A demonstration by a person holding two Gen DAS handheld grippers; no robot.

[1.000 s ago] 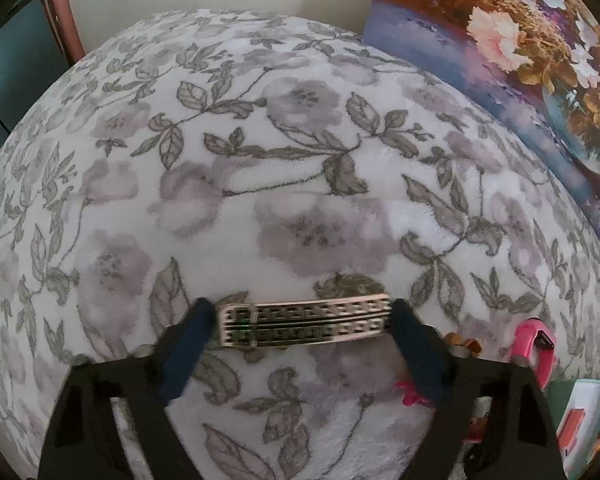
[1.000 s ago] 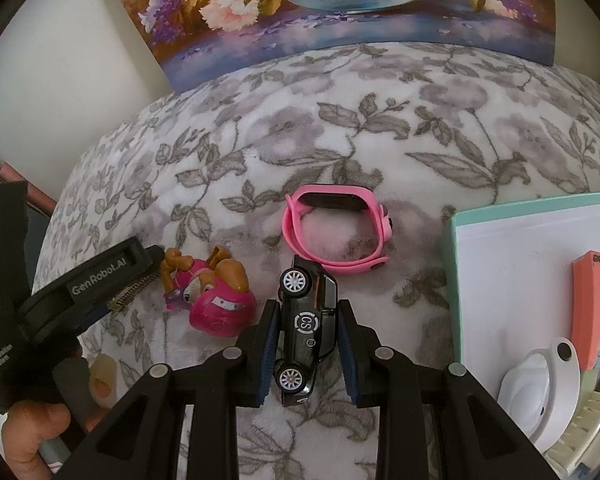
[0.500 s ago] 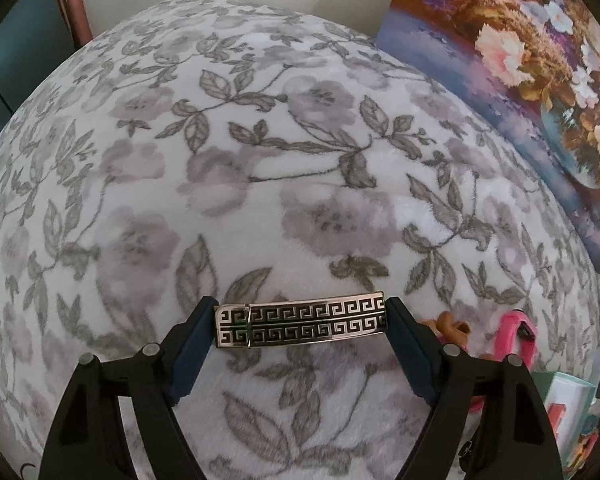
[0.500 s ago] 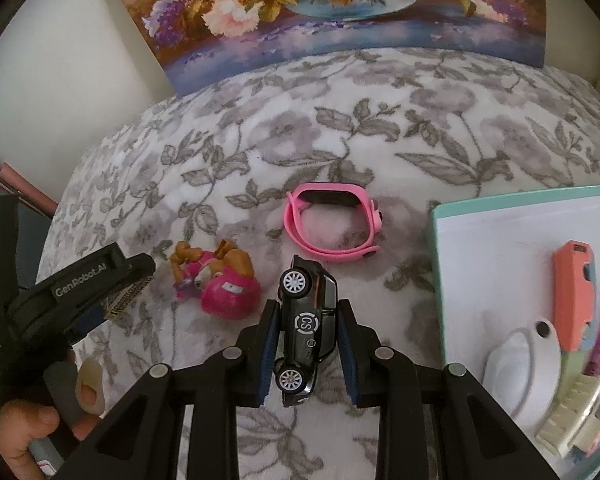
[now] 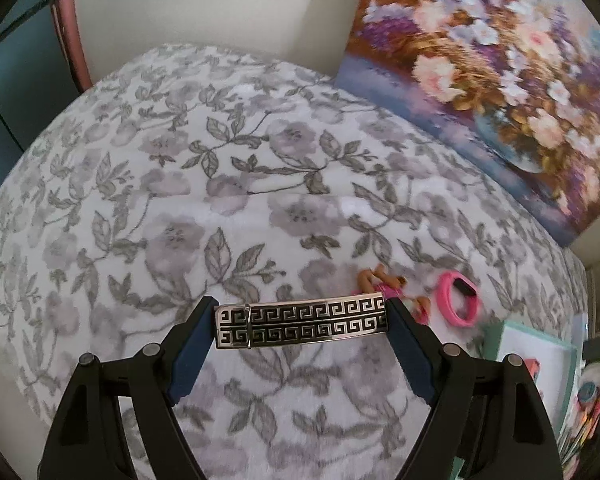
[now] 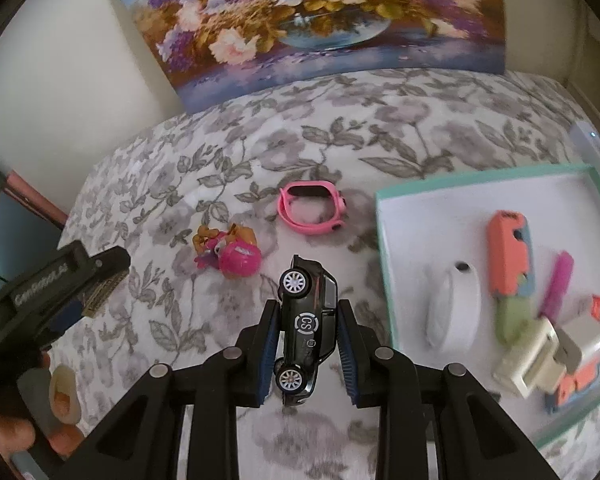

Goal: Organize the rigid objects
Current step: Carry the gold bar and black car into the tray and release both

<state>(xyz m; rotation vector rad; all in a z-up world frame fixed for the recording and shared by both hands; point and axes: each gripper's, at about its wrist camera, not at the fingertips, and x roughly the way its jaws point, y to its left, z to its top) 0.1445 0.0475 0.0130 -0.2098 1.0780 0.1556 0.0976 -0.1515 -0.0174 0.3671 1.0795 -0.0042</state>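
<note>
While a person is working over a bed spread with a grey floral blanket (image 5: 228,184), the left gripper (image 5: 300,320) is clamping a flat metal buckle (image 5: 300,322) with a black Greek-key pattern, the piece lying crosswise with one blue pad pressing on each end. The buckle is hanging clear above the blanket. Beyond it, a small pink toy figure (image 5: 384,284) and a pink wristband (image 5: 458,298) are lying on the fabric, near each other but apart.

The right gripper (image 6: 308,336) is clenching a black toy car (image 6: 306,328), its nose pointing away from the camera and its white-spoked wheels facing left, one pad bearing on its underside and the other on its roof. The car is being held above the blanket, just left of a white tray with a teal rim (image 6: 384,256).

Inside the tray, a white oval case (image 6: 452,308), an orange-and-blue gadget (image 6: 510,256), a pink marker (image 6: 556,284) and a cream adapter (image 6: 540,356) are resting together. A floral painting (image 6: 308,16) is leaning against the wall at the far edge of the bed.
</note>
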